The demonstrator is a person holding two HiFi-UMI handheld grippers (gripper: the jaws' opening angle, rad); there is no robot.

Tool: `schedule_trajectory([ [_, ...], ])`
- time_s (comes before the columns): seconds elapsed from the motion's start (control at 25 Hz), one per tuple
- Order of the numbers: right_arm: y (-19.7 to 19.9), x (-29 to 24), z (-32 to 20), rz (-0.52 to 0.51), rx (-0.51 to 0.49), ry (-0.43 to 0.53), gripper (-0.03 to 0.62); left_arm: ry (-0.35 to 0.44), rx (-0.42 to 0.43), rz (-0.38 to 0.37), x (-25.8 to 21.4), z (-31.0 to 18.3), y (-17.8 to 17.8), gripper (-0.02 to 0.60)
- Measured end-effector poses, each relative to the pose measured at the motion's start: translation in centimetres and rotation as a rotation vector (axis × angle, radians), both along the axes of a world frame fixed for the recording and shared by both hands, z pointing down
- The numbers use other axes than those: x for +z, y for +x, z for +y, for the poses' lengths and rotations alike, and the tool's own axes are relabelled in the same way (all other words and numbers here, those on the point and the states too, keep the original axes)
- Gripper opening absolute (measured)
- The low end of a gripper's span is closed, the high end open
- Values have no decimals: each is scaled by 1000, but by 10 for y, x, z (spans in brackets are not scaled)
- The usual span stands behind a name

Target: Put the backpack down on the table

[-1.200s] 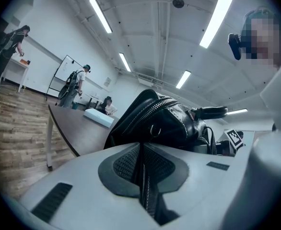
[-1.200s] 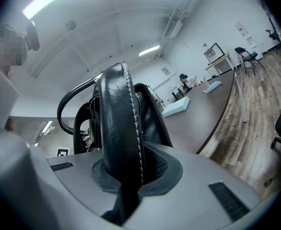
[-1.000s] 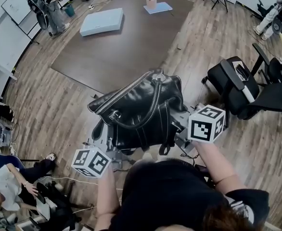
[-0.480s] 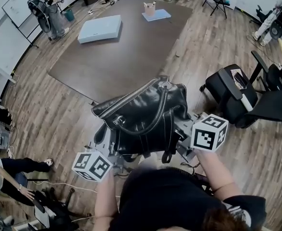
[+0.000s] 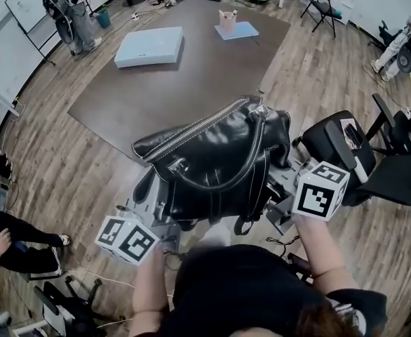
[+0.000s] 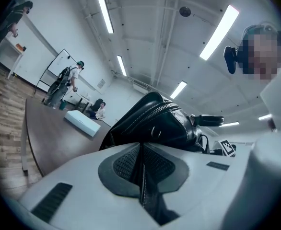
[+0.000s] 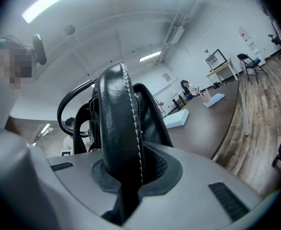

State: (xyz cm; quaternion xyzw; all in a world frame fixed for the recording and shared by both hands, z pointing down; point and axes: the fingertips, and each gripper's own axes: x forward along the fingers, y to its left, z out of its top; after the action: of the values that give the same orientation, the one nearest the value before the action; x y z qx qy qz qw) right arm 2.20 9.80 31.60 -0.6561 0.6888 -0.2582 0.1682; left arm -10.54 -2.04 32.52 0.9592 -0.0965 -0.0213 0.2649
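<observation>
Backpack (image 5: 212,161) of black leather hangs in the air between the two grippers, in front of the person, close to the near edge of the table (image 5: 191,69) but not yet on it. The left gripper (image 6: 141,169) is closed on a thin strap (image 6: 143,195) of it. The right gripper (image 7: 125,174) is clamped on a thick strap (image 7: 119,119) with white stitching.

The step in hand seems to be the carry to the table. To do it well, both grips should be tight and at the same height, so that the backpack does not tilt or swing. It should go forward until its whole base is over bare wood, well apart from the pale box (image 5: 149,37), and it should pass clear of the chair (image 5: 346,135) at the right. Then it should come down slowly, and the jaws should open only when the base rests fully on the table.
</observation>
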Motion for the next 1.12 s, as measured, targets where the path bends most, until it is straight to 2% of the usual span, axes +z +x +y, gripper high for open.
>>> schedule_trajectory([
  [0.28,33,-33,-67,32,-46,36,44,39,-39,61,-32,-60,26,44],
  [0.52,50,-41,-121,43,-81,51,44,64,-73,90,-41,-106,37,44],
  [0.88,73,-45,-188,54,-158,46,44,83,-153,94,-46,-160,52,44],
  [1.12,99,-38,-235,48,-247,50,44,86,-247,84,-44,-190,67,44],
])
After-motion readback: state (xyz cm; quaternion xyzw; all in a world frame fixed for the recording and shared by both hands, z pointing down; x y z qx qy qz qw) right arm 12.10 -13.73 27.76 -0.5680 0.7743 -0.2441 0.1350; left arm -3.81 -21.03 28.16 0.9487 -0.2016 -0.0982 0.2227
